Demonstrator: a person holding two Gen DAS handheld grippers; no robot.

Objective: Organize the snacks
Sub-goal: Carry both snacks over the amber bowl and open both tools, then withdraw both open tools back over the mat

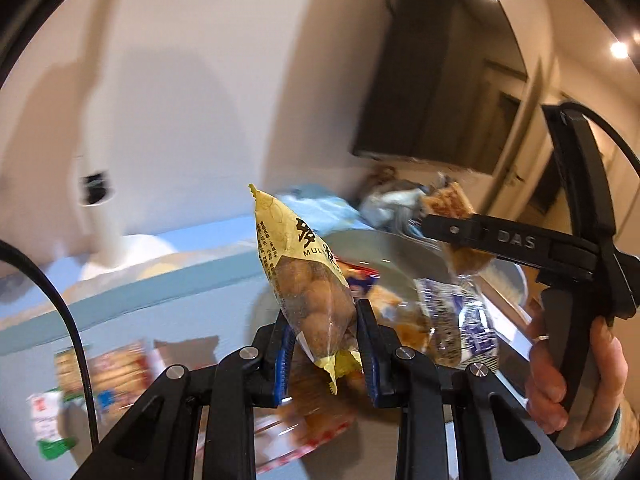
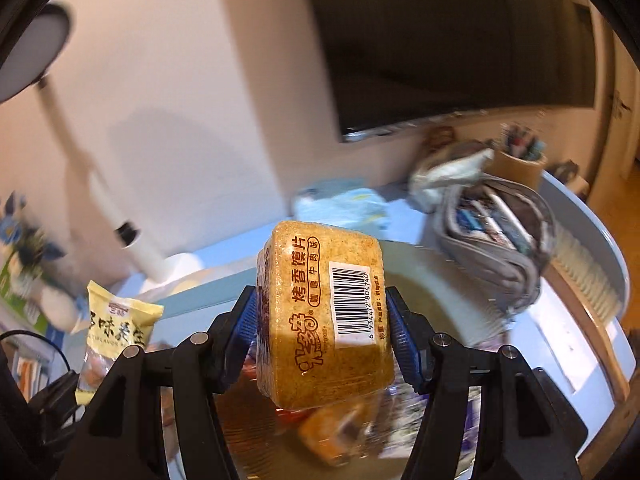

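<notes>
1. Peanuts first: my left gripper (image 1: 325,350) has its blue pads pressed on the lower end of a yellow peanut packet (image 1: 306,280), jaws drawn in narrow around it. The packet stands tilted, its crimped top leaning toward the upper left, clear of the table.
2. In my right wrist view, the right gripper (image 2: 322,330) is clamped on an orange-brown pack of toasted bun slices (image 2: 324,320), jaws at a middling width with a pad against each side. The barcode side faces the camera.
3. From the left camera I see the right gripper (image 1: 452,236) off to the right, with the same pack between its fingers, above a pale round plate (image 1: 384,248). A hand (image 1: 576,376) grips its handle.
4. The peanut packet (image 2: 116,332) also shows at the lower left of the right view.
5. Below both grippers lie more snacks, blurred: a purple-and-clear wrapped one (image 1: 460,328) and red-and-white packets (image 1: 116,364) on the blue table (image 1: 132,304).
6. Farther back on the table I make out a grey pencil case (image 2: 496,236), a cup of pens (image 2: 518,160) and a white lamp base (image 2: 172,268). A dark screen (image 2: 452,40) hangs on the wall.
</notes>
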